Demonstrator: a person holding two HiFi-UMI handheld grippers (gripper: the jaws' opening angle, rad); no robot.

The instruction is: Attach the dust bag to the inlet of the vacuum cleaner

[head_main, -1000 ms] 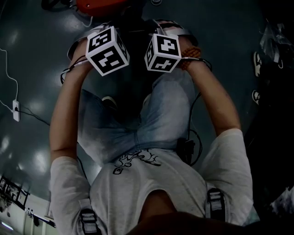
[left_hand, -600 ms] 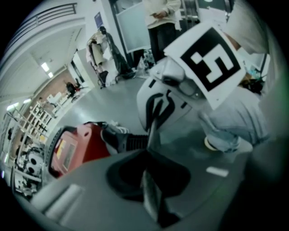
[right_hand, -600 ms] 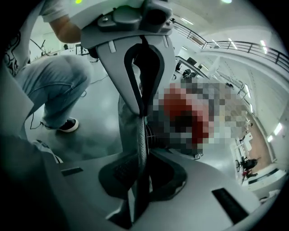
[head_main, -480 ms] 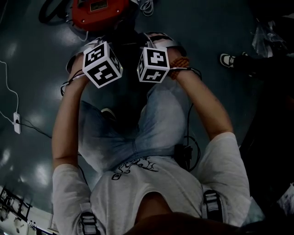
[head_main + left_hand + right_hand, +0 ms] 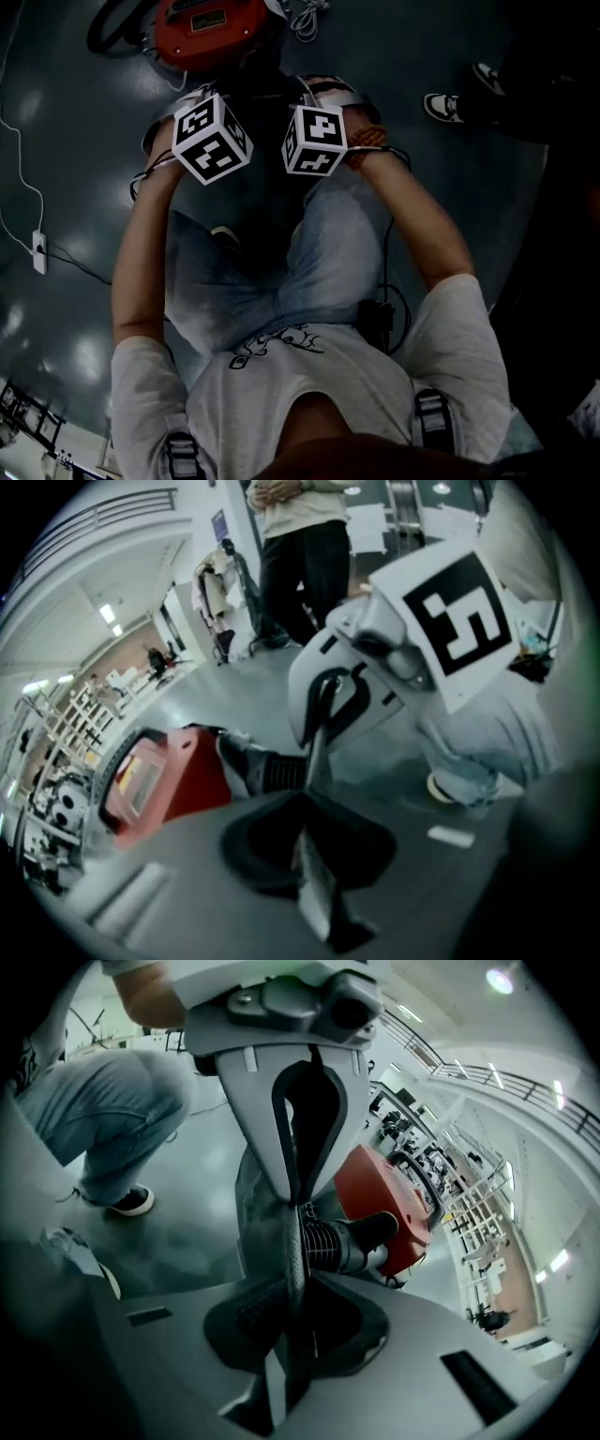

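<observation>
The red vacuum cleaner (image 5: pixel 206 28) stands on the floor just beyond both marker cubes. Its black ribbed inlet (image 5: pixel 342 1241) points toward me. A dark grey dust bag (image 5: pixel 262 1204) hangs in front of that inlet. My right gripper (image 5: pixel 295 1218) is shut on the bag's thin edge. My left gripper (image 5: pixel 316 752) faces it from the other side, shut on the same thin edge. The vacuum cleaner (image 5: pixel 155 780) lies just behind that grip. In the head view the jaws and bag are hidden under the left cube (image 5: pixel 214 138) and right cube (image 5: pixel 316 139).
I crouch with my jeans-clad knees (image 5: pixel 328 234) close under both arms. A white power strip (image 5: pixel 37 251) with its cable lies on the floor at left. A bystander's shoe (image 5: pixel 441 105) is at the upper right, and a person (image 5: pixel 300 546) stands beyond the vacuum.
Both grippers keep their place and their hold. The head view has tilted, so more of the red vacuum shows. The bystander's shoes at right have stepped toward the top of the view.
</observation>
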